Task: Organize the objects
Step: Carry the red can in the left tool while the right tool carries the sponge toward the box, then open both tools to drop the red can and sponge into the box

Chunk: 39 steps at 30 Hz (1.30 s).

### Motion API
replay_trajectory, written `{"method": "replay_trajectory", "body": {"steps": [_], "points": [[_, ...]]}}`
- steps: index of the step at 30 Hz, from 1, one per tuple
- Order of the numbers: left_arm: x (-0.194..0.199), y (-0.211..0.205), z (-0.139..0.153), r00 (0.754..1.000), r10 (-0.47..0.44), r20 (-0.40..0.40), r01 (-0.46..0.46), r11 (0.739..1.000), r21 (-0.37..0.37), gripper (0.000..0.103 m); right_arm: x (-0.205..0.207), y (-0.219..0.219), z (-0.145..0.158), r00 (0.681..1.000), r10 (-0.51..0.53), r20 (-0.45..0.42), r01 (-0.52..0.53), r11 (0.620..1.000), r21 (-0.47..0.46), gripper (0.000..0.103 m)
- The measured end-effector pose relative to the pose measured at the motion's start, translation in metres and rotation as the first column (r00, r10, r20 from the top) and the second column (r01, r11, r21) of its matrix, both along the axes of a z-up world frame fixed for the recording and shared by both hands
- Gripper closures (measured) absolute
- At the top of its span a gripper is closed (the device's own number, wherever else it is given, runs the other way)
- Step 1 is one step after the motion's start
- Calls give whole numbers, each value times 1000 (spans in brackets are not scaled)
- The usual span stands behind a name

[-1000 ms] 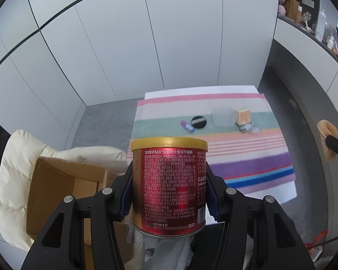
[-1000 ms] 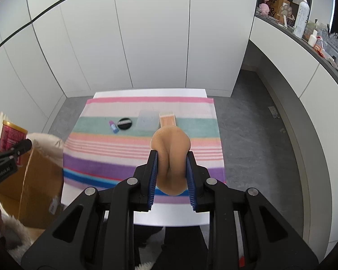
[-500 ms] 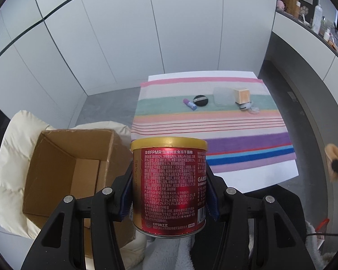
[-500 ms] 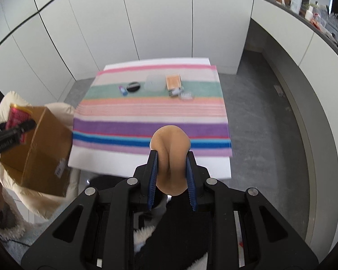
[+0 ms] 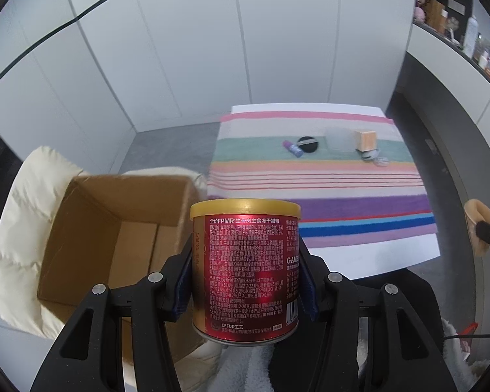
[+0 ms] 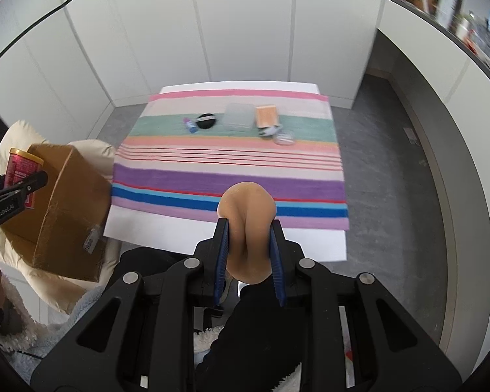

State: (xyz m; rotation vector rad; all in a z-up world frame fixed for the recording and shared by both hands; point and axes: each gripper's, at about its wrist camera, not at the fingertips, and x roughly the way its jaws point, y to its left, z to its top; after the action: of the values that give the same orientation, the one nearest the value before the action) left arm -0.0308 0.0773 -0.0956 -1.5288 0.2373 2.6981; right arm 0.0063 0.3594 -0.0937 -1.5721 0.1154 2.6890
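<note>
My left gripper is shut on a red can with a gold lid, held upright beside the right wall of an open cardboard box. The can also shows in the right wrist view at the box's near left corner. My right gripper is shut on a tan squashed makeup sponge, held off the table's near edge; it shows at the right edge of the left wrist view.
A table with a striped cloth carries a purple tube, a black round compact, a clear box, a wooden block and small clear items. The box rests on a cream padded chair.
Both grippers have pulled back and risen from the table. My left gripper has swung left with the can, and the box's open inside now shows beside it.
</note>
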Motion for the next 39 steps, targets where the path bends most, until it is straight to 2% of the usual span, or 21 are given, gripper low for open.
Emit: {"method": "replay_trajectory", "body": {"steps": [5, 11, 17, 23, 28, 35, 39], "points": [[9, -37, -7, 997, 79, 11, -79, 997, -14, 49, -15, -43, 0, 996, 93, -12, -94, 996, -4, 78], [27, -87, -13, 981, 191, 26, -191, 981, -19, 49, -28, -117, 1, 968, 250, -26, -250, 968, -3, 78], [48, -133, -16, 956, 292, 36, -292, 956, -8, 48, -28, -199, 0, 910, 412, -36, -413, 911, -8, 78], [57, -161, -13, 932, 362, 32, -362, 932, 7, 48, -15, -271, -7, 833, 553, -30, -553, 833, -10, 78], [52, -165, -12, 933, 360, 16, -360, 933, 0, 48, -9, -296, -18, 797, 603, -10, -604, 797, -6, 78], [31, -179, -21, 920, 391, 32, -391, 920, -3, 48, -25, -304, -23, 798, 602, 5, -602, 798, 6, 78], [18, -198, -26, 902, 429, 43, -429, 903, -2, 48, -40, -324, -28, 790, 613, 15, -613, 790, 3, 78]]}}
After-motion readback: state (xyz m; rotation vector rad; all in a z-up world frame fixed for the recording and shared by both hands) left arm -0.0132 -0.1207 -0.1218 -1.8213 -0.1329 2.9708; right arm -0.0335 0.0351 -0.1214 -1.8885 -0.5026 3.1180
